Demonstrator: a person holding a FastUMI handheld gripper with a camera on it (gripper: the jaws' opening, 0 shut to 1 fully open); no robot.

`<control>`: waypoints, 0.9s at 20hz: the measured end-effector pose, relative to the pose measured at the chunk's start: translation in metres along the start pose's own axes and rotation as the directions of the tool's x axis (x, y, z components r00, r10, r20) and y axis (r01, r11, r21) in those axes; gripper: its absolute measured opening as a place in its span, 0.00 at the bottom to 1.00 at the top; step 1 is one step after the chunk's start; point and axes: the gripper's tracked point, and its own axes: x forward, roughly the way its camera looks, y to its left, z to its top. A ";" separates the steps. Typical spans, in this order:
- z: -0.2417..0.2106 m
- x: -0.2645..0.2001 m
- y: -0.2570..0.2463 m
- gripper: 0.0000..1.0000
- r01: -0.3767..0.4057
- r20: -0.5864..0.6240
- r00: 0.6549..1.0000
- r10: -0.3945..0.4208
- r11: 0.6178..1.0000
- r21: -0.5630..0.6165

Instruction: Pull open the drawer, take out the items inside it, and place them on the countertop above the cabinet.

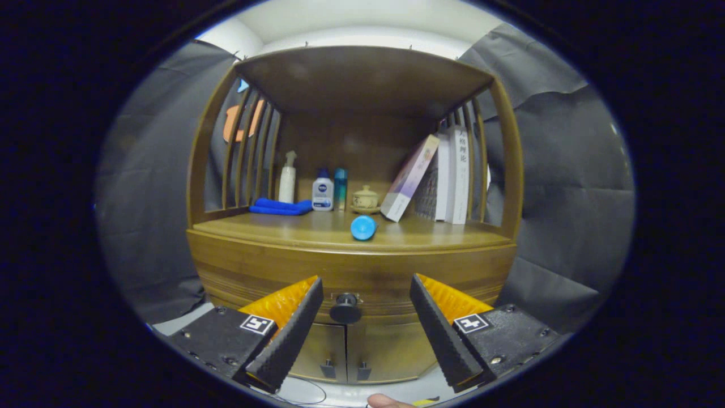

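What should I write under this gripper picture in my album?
Open gripper lined up with the closed drawer's knob, blue item on the countertop.

Wooden worktop (283, 229) above closed drawer. At back: blue cloth (280, 207), three bottles (322, 194), small lidded pot (365, 198), leaning books (447, 175). Blue cylinder (363, 227) lies near front.

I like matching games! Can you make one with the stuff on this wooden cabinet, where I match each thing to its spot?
Things:
1. blue ball
2. blue cloth
3. books
4. drawer knob

Spots:
A. leaning at the shelf's right end
B. ahead of the open gripper, between its fingers
C. near the countertop's front edge
D. lying beside the white spray bottle

Pairs: 1-C, 2-D, 3-A, 4-B
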 end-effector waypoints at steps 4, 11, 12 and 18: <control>0.027 -0.058 0.004 1.00 -0.034 0.033 0.999 0.032 0.999 0.040; 0.058 -0.113 0.011 1.00 -0.068 0.063 0.996 0.064 0.996 0.061; 0.058 -0.114 0.011 1.00 -0.069 0.062 0.996 0.066 0.996 0.052; 0.051 -0.116 0.008 1.00 -0.056 0.045 0.998 0.054 0.998 0.043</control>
